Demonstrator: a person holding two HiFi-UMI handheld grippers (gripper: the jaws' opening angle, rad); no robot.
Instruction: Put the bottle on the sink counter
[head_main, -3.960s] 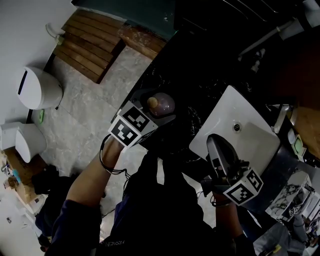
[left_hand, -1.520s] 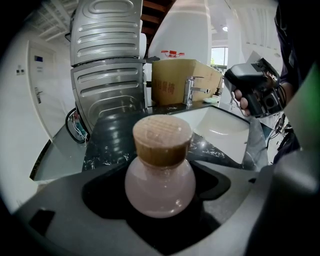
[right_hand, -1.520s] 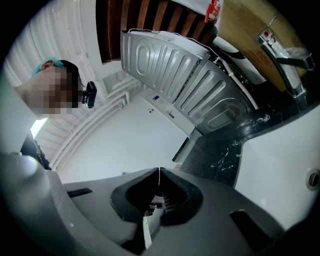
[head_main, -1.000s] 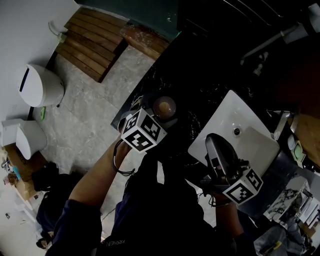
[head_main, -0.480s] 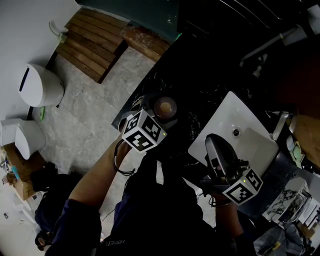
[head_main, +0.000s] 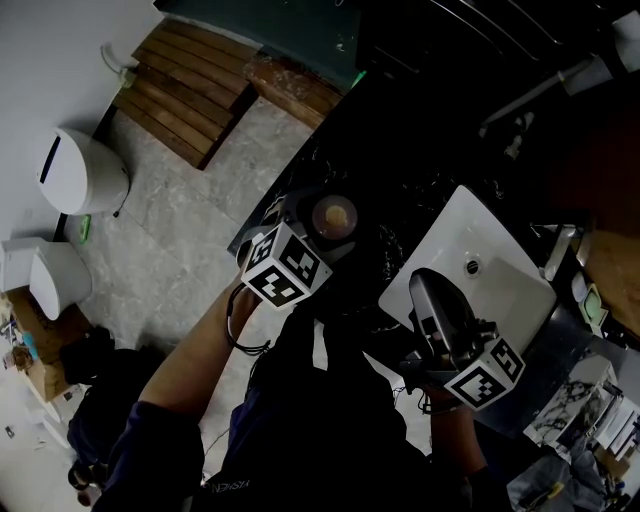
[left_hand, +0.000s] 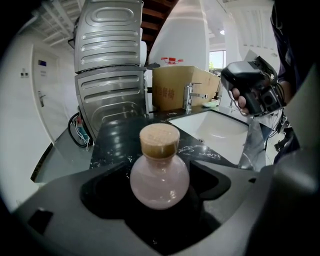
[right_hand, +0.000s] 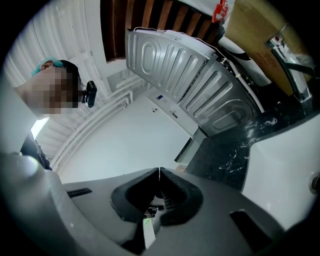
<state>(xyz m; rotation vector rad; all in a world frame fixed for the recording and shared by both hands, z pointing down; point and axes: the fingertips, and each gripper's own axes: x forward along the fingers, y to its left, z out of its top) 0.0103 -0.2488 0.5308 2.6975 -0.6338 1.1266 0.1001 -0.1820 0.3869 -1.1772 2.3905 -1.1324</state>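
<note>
A round-bellied bottle (left_hand: 160, 182) of pale pink frosted glass, closed with a squat, grainy cork stopper (left_hand: 159, 139), stands upright between the matte dark-grey jaws of the left hand-held gripper (left_hand: 160, 167). The jaws are spread to the bottle's width and hug both sides of its belly, gripping it. It is at the near left corner of the glossy black, white-veined stone worktop (left_hand: 115, 137), well left of the smooth white rectangular basin (left_hand: 220, 127). Whether its base rests on the stone I cannot tell. Behind the basin rise a chrome tap (left_hand: 188, 97) and a brown cardboard box (left_hand: 175, 85), with a ribbed sheet-metal panel (left_hand: 107, 60) to their left.

The right hand-held gripper (right_hand: 159, 172) has its jaws pressed together on nothing. In the head view it hangs over the basin's near edge.

Four seconds ago the bottle lay tilted in the left jaws, its side turned to the head camera; now only the round cork top shows from above. Over the last second it has scarcely shifted, and the right hand-held gripper has kept its place
</note>
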